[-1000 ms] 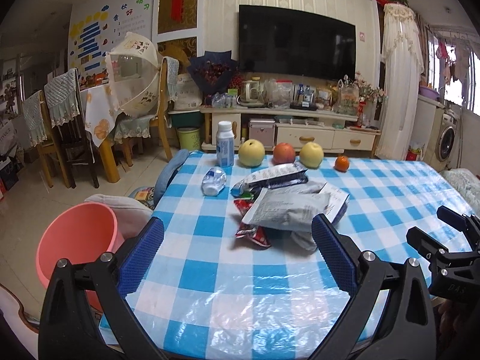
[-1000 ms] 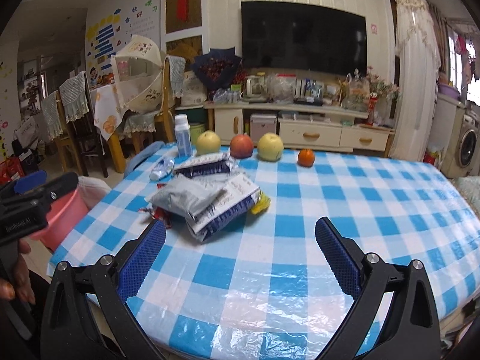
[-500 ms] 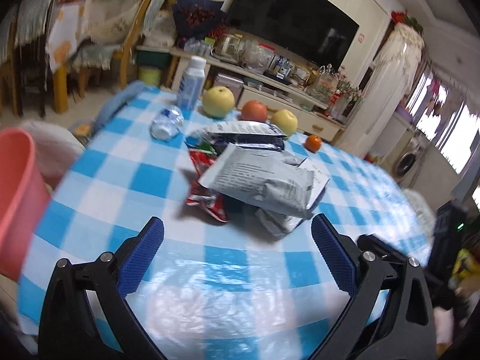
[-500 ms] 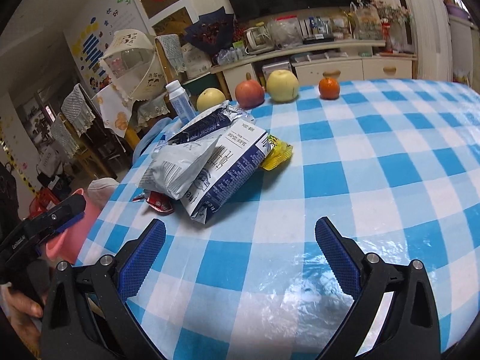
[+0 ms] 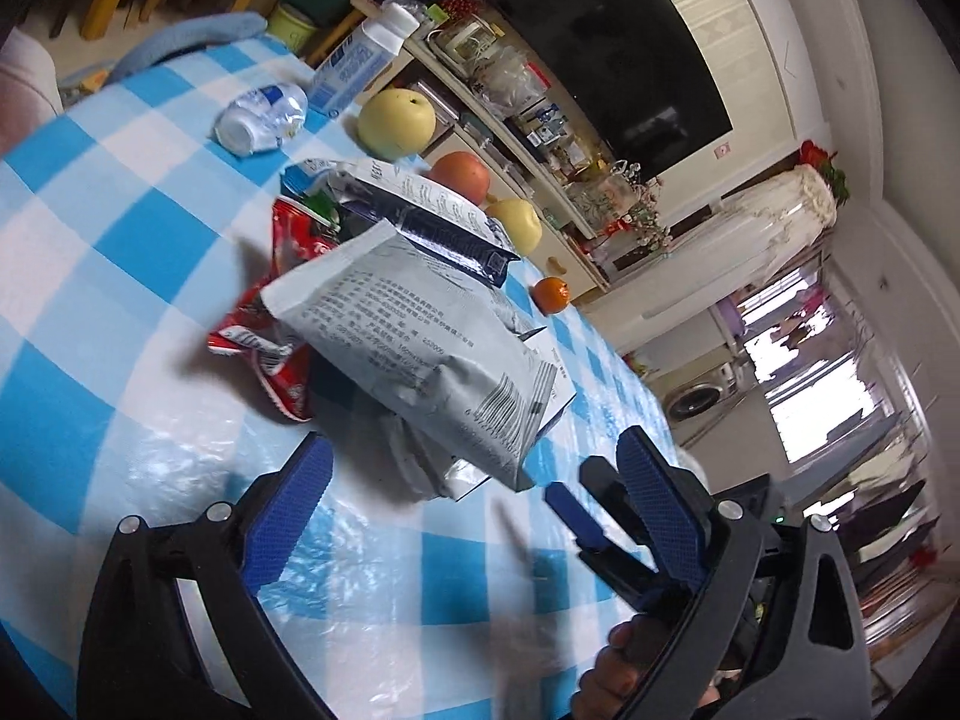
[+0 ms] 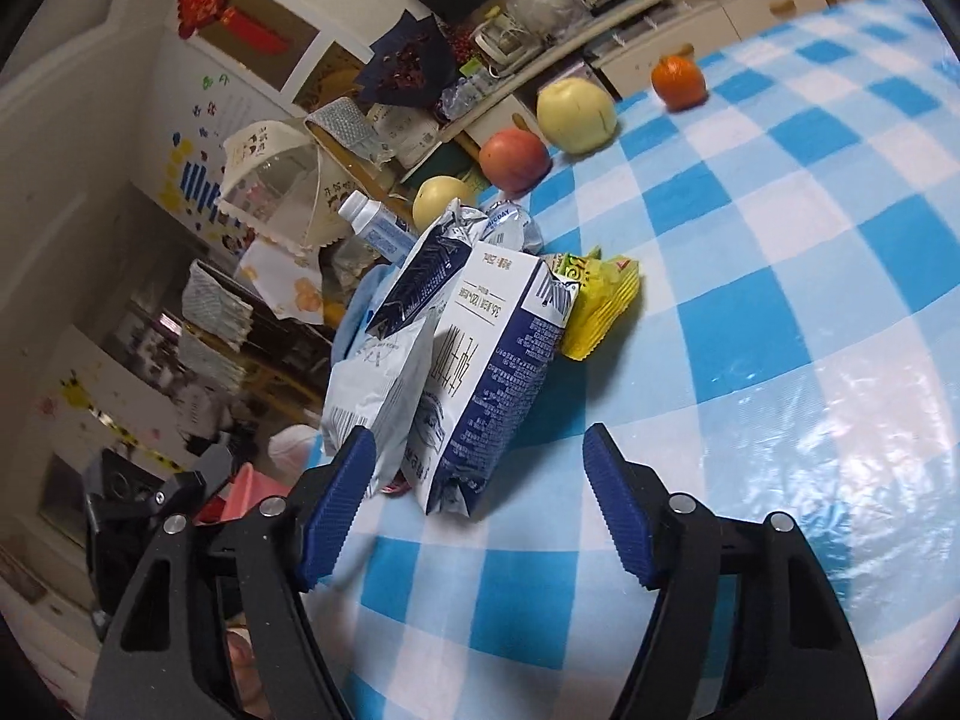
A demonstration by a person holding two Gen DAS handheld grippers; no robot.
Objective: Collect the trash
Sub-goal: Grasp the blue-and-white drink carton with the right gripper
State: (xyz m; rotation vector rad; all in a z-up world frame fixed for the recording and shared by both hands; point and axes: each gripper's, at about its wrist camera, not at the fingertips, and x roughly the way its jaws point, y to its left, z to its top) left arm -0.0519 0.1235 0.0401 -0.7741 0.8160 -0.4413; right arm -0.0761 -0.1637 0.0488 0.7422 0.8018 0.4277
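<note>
A pile of trash lies on the blue-and-white checked table point(image 5: 90, 276): a grey-white bag point(image 5: 420, 354) on top, a navy-and-white milk carton point(image 6: 492, 360), a red wrapper point(image 5: 270, 324), a yellow wrapper point(image 6: 600, 306) and a crushed clear bottle point(image 5: 264, 117). My left gripper point(image 5: 474, 516) is open and empty just in front of the grey bag's near end. My right gripper point(image 6: 480, 510) is open and empty, its fingers either side of the carton's near end, not touching it. The right gripper also shows in the left wrist view point(image 5: 600, 534).
Two yellow pears point(image 6: 576, 108), a red apple point(image 6: 516, 159) and an orange point(image 6: 678, 81) sit behind the pile, beside a white bottle point(image 5: 360, 66). A pink bin point(image 6: 252, 489) stands off the table's left edge. Chairs and a TV cabinet lie beyond.
Both grippers have tilted and moved in close to the trash pile from opposite sides. Both stay open. The pile has not moved.
</note>
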